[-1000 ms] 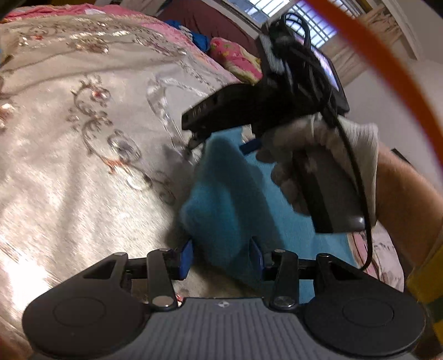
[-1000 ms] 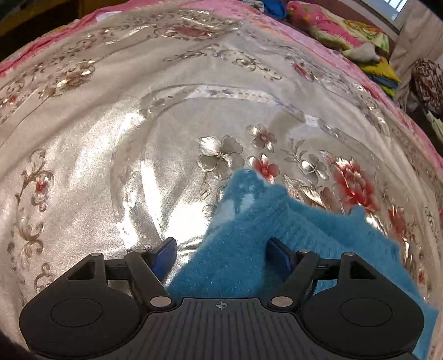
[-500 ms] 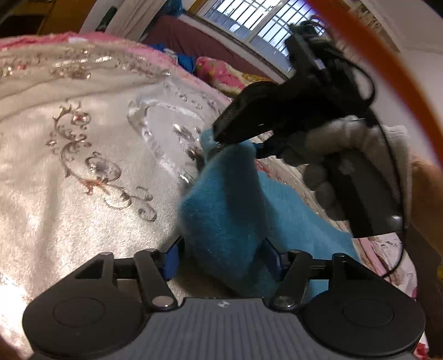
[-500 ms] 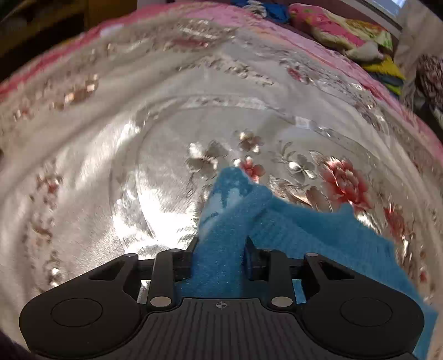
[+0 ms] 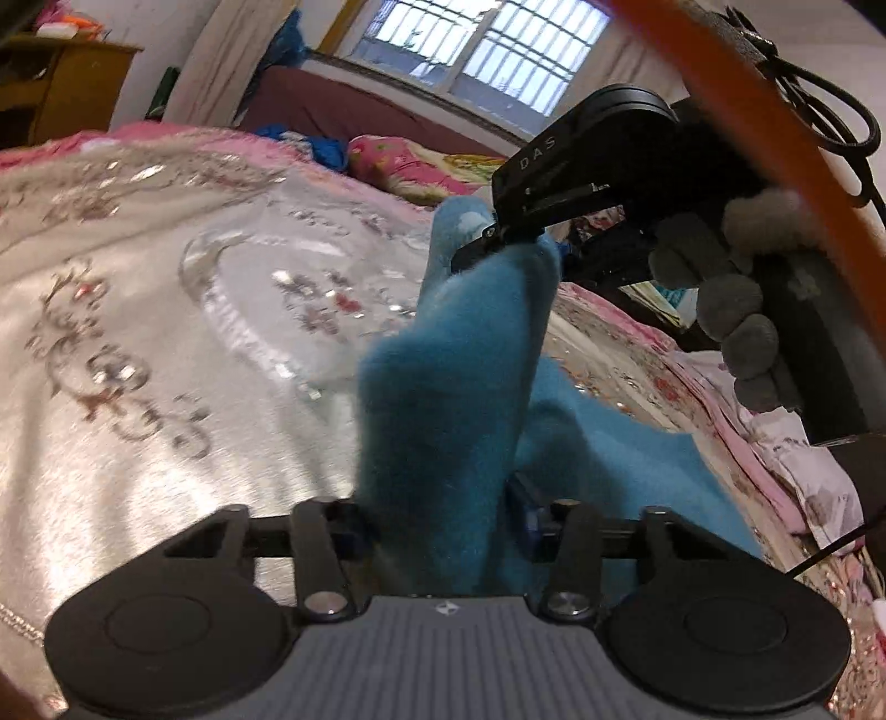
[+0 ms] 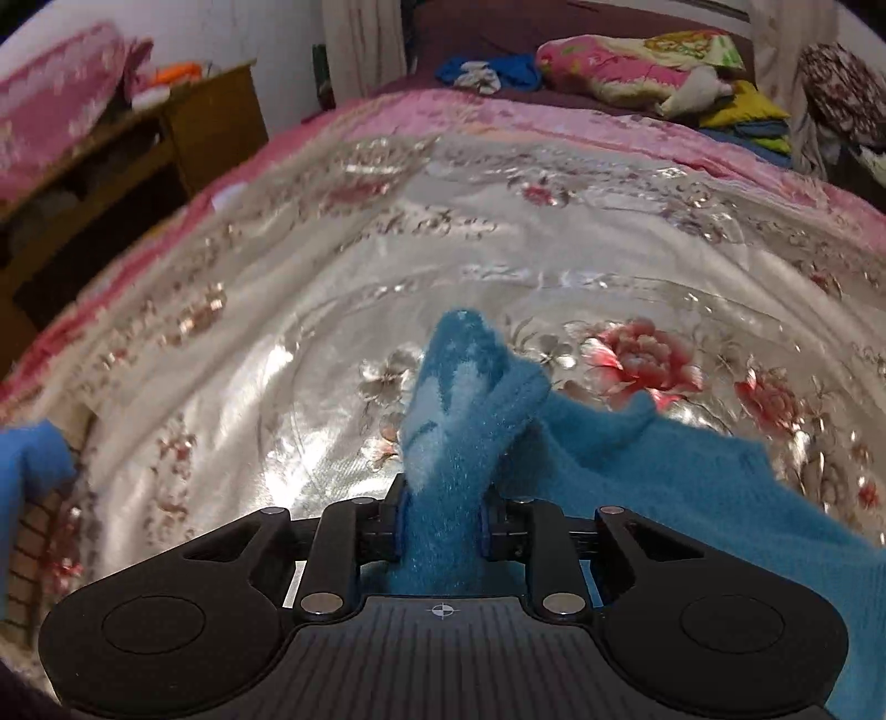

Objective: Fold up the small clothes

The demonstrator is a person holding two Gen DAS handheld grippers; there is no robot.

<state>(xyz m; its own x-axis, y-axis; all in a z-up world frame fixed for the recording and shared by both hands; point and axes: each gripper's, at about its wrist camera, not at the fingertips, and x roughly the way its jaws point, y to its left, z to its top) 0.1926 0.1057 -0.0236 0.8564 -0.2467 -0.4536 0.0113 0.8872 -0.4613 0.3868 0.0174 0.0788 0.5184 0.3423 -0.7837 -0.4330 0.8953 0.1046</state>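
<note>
Left wrist view: the left gripper [image 5: 443, 520], black with blue pads, has a thick fold of the fuzzy teal-blue knitted garment [image 5: 443, 399] bunched between its jaws, which are closing on the cloth.
Garment shape: a soft, napped ridge rises from the near jaws up to the far right; the rest lies flat on the bed, trailing to the right.
Right wrist view: the right gripper [image 6: 441, 526] is closing, its blue pads pressed on a narrow twisted neck of the same garment [image 6: 459, 443]; a paler woven patch shows on the tuft poking out beyond the pads.
Right gripper from the left view: its black body [image 5: 587, 166] pinches the garment's raised far end, held by a hand in a grey fuzzy glove [image 5: 731, 299].
Bed cover: glossy silver-white satin bedspread [image 6: 249, 343] with embroidered pink and red flowers and a pink border.
Far side: a barred window [image 5: 476, 44], a wooden cabinet [image 6: 183, 127] at left, a heap of coloured bedding [image 6: 637, 61] at right.
</note>
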